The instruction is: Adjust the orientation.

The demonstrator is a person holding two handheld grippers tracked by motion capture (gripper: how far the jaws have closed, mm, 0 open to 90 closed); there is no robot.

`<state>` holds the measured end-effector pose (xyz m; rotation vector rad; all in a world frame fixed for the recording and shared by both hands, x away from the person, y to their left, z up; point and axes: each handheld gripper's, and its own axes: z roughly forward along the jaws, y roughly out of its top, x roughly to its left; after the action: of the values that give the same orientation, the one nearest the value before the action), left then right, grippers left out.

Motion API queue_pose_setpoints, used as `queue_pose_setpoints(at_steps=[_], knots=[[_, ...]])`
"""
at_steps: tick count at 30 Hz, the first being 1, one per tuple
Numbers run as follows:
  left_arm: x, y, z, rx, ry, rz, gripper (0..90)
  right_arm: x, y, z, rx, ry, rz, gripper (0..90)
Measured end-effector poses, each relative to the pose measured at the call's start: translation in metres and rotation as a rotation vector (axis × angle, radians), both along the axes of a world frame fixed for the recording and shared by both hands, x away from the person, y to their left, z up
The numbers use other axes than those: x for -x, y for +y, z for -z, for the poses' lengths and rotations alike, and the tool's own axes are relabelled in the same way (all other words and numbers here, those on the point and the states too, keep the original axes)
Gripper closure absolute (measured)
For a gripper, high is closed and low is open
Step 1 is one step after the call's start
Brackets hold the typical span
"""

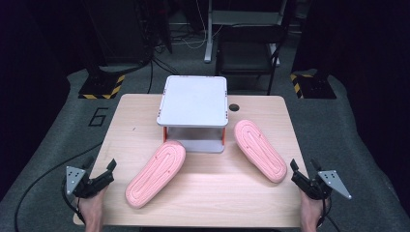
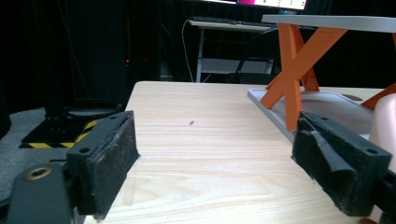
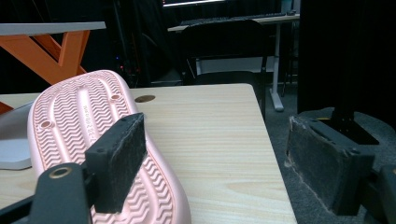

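Pale wooden desk (image 1: 203, 193), dark room behind. Nearest: left hand-held gripper (image 1: 107, 173) and right hand-held gripper (image 1: 296, 173), jaws apart, empty. Left pink slipper (image 1: 155, 173) lies just beyond the left one; right pink slipper (image 1: 259, 150), sole up, just ahead of the right. Right gripper view reveals its zigzag tread. Farthest: grey rack (image 1: 194, 100), orange legs.
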<state>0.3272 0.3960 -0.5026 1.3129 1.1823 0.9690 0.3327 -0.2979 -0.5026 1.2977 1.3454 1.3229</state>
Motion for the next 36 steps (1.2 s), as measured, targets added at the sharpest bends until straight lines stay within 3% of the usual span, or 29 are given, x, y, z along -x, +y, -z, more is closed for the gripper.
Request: queue_pose_setpoints(at_steps=[8,14,15,17,22,31,35,36], knots=[[0.0,-0.011,-0.006,0.001,-0.002,0.048,13.1,-0.002,0.001,0.0,0.006,0.003,-0.003,20.2],[-0.002,-0.033,-0.015,-0.013,-0.009,0.135,14.6,-0.002,0.001,0.001,0.003,0.003,-0.004,20.2],[-0.004,-0.043,-0.017,-0.028,-0.006,0.165,14.7,-0.002,0.001,0.001,0.005,0.003,-0.006,20.2],[-0.004,-0.049,-0.017,-0.035,0.0,0.178,14.6,-0.002,0.001,0.0,0.004,0.005,-0.005,20.2],[-0.007,-0.066,-0.014,-0.1,0.033,0.22,14.5,-0.001,0.001,0.0,-0.001,0.003,-0.004,20.2],[-0.011,-0.081,-0.008,-0.187,0.101,0.274,14.4,-0.002,0.001,0.001,0.003,0.006,0.001,20.2],[-0.014,-0.089,-0.004,-0.258,0.153,0.287,14.8,-0.002,0.001,0.001,0.007,0.007,-0.001,20.3],[-0.014,-0.09,-0.004,-0.245,0.149,0.29,14.7,-0.002,0.001,0.001,0.003,0.007,-0.001,20.3]])
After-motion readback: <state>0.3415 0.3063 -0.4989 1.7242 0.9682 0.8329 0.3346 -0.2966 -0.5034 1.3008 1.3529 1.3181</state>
